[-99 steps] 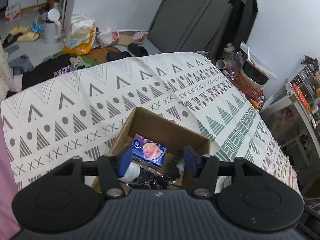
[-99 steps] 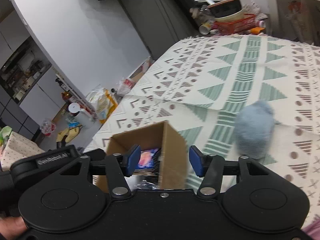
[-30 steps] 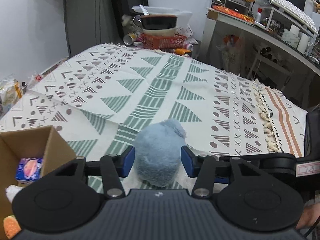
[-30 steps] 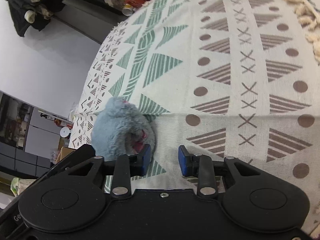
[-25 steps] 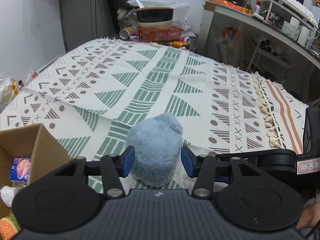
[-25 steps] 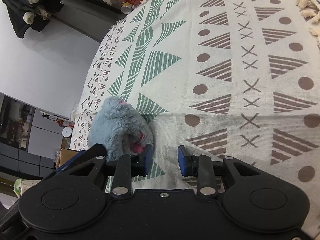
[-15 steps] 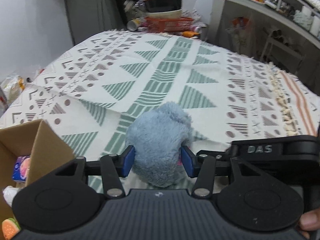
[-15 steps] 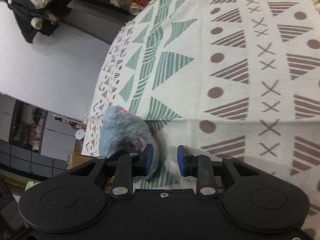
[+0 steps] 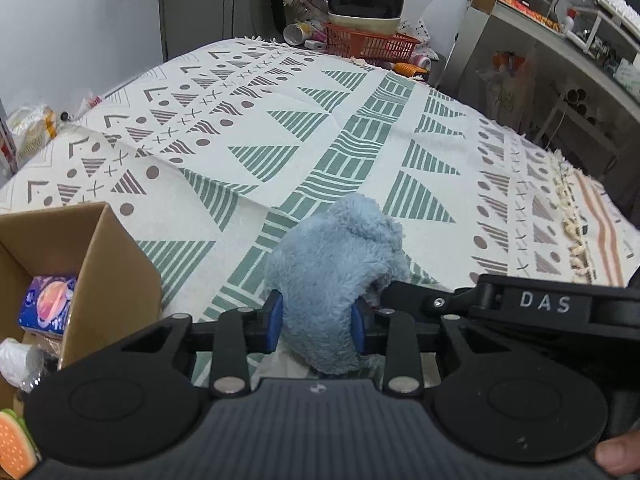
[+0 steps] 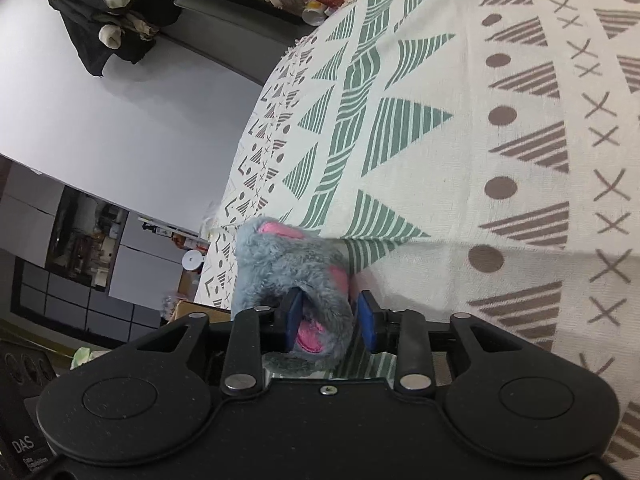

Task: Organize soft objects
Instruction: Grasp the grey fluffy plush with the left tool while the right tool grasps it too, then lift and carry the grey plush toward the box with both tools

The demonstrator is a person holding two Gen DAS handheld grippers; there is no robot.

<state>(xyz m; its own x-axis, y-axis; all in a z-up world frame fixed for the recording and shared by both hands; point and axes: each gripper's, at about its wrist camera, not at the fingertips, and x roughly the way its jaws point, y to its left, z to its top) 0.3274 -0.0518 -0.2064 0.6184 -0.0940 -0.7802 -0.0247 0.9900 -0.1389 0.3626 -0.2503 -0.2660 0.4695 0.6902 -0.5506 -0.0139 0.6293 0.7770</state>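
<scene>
Evidently both the left gripper (image 9: 318, 322) and right gripper (image 10: 330, 322) pinch the blue plush toy (image 9: 340, 276); next, lift toward the cardboard box (image 9: 108, 264).

One blue plush toy (image 9: 336, 276), two grippers (image 9: 318, 322) (image 10: 330, 322), one cardboard box (image 9: 116, 264), one patterned blanket (image 9: 360, 136), one red basket (image 9: 368, 42)

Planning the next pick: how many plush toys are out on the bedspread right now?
1: the blue plush toy near the cardboard box, pinched by both the left gripper and right gripper. The box's contents are only partly visible, so more may be hidden.
</scene>
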